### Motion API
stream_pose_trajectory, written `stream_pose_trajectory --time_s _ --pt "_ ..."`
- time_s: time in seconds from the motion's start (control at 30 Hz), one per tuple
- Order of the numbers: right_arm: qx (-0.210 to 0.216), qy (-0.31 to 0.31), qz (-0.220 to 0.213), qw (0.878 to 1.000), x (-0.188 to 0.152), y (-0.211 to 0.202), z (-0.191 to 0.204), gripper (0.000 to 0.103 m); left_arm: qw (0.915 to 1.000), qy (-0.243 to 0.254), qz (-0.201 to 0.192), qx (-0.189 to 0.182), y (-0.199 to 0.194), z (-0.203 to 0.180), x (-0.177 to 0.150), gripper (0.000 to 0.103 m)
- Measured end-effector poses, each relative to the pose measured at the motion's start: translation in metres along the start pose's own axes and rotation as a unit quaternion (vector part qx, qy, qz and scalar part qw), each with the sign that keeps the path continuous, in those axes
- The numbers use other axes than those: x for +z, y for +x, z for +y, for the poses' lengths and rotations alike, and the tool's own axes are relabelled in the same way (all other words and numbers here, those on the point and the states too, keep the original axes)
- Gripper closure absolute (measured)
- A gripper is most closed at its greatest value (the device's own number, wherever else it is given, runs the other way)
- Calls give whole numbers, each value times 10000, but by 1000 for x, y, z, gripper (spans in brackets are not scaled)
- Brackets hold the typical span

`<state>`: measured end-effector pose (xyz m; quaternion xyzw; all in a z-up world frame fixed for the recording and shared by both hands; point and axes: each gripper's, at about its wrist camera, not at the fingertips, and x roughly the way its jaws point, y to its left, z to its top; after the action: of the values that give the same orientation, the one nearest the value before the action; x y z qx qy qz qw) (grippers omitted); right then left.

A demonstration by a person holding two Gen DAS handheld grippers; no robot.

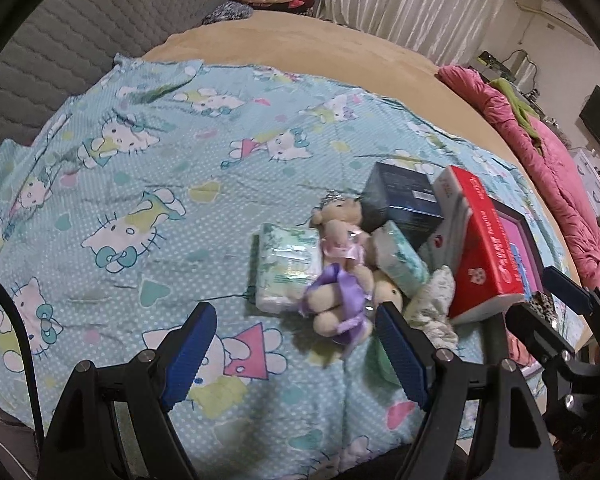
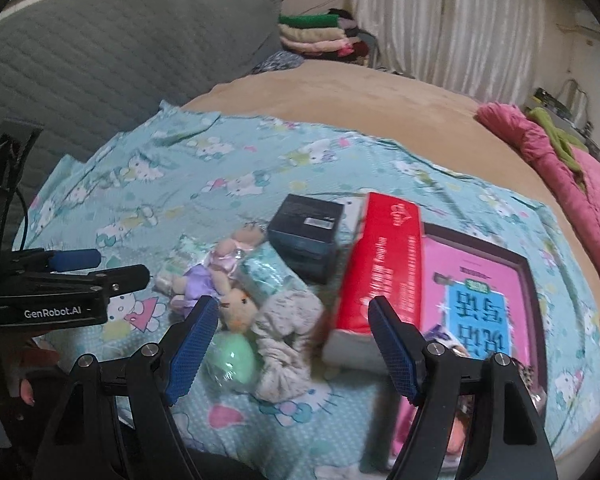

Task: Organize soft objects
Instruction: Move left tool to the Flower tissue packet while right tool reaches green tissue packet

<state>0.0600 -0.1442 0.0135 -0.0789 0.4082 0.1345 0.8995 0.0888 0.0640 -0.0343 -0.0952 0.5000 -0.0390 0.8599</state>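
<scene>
Both tools apart above a heap of soft things on the bed

The left tool [image 1: 296, 356] hangs over the cat-print sheet [image 1: 140, 168] with its blue pads wide apart and nothing between them. Just past its right pad lies the heap. From the left: a wipes pack [image 1: 286, 266] flat on the sheet, then a doll [image 1: 342, 264] in pink and lilac lying against it, with a second pack [image 1: 402, 260] leaning on the doll's other side. A plush head [image 2: 238, 306] shows below the doll in the right wrist view, with a green ball [image 2: 234, 356] touching it from below. Beside these is a grey scrunchie [image 2: 288, 344], crumpled, touching the red box [image 1: 484, 248], which stands tilted on its edge. Behind the doll sits a dark box [image 1: 404, 200]. Right of the red box a pink book [image 2: 480, 300] lies flat on the sheet.

The right tool [image 2: 290, 344] is also apart and holds nothing; in its own view the scrunchie and the foot of the red box lie between its pads, beyond the tips. Whether it touches them I cannot tell. A pink quilt [image 1: 556, 184] runs along the bed's far right edge
</scene>
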Motion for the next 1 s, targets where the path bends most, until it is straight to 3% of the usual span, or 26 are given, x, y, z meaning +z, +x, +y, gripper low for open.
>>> stream_pose_trajectory --time_s 0.57,1.0 --pt "27 -274 492 9984 19 80 17 25 9975 -486 504 -132 76 31 31 22" --pt "-337 -811 852 9925 19 132 32 24 9961 -439 707 -303 102 26 39 22"
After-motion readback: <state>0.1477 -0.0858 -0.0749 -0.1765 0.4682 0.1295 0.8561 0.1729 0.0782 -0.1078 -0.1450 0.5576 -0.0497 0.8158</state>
